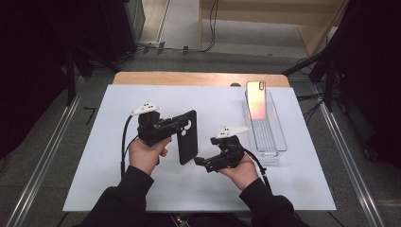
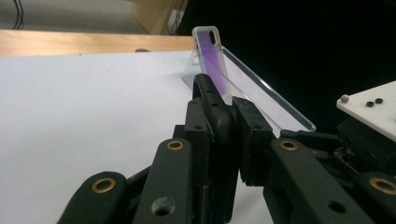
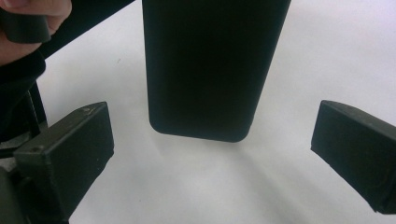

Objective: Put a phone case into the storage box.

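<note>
Black phone case (image 1: 187, 136) is hanging in mid-table, clamped at its upper end by the left gripper (image 1: 181, 124), its long axis running toward and away from the person, camera cut-outs at the far end, near end dipping toward the white sheet (image 1: 94, 156). Nearest the person, both hands are coming in from the bottom edge: the left hand (image 1: 144, 153) is wrapping its tool, and the right hand (image 1: 242, 169) is cradling the right gripper (image 1: 202, 163) just beside the case's near right corner. That gripper's jaws are standing wide apart, nothing between them.

The right gripper view is giving what the high view cannot: the case's rounded near end (image 3: 210, 70) is hovering just above the sheet, framed between the two spread jaws but touching neither. The left gripper view is showing the grip itself: the case's thin edge (image 2: 217, 121) is standing upright, pinched between the two black jaws.

Farther back on the right, a clear tray (image 1: 267, 137) is lying lengthwise, and a phone (image 1: 256, 99) with a shimmering back is leaning up at the tray's far end. In the left gripper view that phone (image 2: 212, 60) is looking purple. Beyond it, the wooden table edge (image 1: 189, 78) is showing.
</note>
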Demonstrator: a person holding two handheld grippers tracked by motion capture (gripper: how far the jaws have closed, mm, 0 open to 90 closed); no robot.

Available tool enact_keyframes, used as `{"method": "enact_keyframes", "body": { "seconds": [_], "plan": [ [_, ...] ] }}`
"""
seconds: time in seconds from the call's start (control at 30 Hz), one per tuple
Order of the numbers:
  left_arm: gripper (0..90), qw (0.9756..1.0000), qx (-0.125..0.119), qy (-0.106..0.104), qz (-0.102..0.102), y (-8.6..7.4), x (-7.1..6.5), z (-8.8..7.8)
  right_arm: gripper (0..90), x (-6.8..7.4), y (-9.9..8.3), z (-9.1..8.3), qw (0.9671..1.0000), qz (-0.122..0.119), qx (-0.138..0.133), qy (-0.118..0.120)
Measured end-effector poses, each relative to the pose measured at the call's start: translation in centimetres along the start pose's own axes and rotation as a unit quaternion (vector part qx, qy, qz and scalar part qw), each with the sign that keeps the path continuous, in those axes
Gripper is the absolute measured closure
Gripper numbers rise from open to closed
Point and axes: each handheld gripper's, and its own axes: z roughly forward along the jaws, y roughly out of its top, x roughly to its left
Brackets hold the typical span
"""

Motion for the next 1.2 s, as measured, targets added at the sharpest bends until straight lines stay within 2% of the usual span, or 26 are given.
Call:
{"method": "enact_keyframes", "body": {
  "seconds": [0.2, 0.47, 0.6, 0.73, 0.9, 1.2],
  "plan": [
    [77.3, 1.0000, -0.001, 0.000, 0.007, -0.4, -0.5, 0.3, 0.0, 0.0, 0.1, -0.4, 0.9999, -0.003, -0.012, -0.006],
    [77.4, 0.9998, -0.009, -0.007, 0.017, -0.8, -1.5, 0.5, 0.0, 0.1, 0.9, -1.2, 0.9995, 0.010, -0.028, -0.007],
    [77.3, 0.9998, -0.008, -0.009, 0.013, -1.1, -1.9, 0.7, 0.0, 0.1, 1.5, -1.5, 0.9987, 0.016, -0.040, -0.026],
    [77.4, 0.9998, -0.011, -0.010, 0.010, -1.4, -2.2, 0.8, 0.0, 0.1, 1.9, -1.7, 0.9982, 0.021, -0.048, -0.027],
    [77.3, 0.9998, -0.009, -0.016, 0.003, -1.7, -2.5, 1.0, 0.0, 0.4, 2.4, -1.4, 0.9978, 0.023, -0.048, -0.039],
    [77.3, 0.9999, -0.011, -0.013, 0.002, -2.1, -3.3, 0.7, 0.0, 0.8, 2.9, -0.7, 0.9970, 0.028, -0.054, -0.048]
  ]
}}
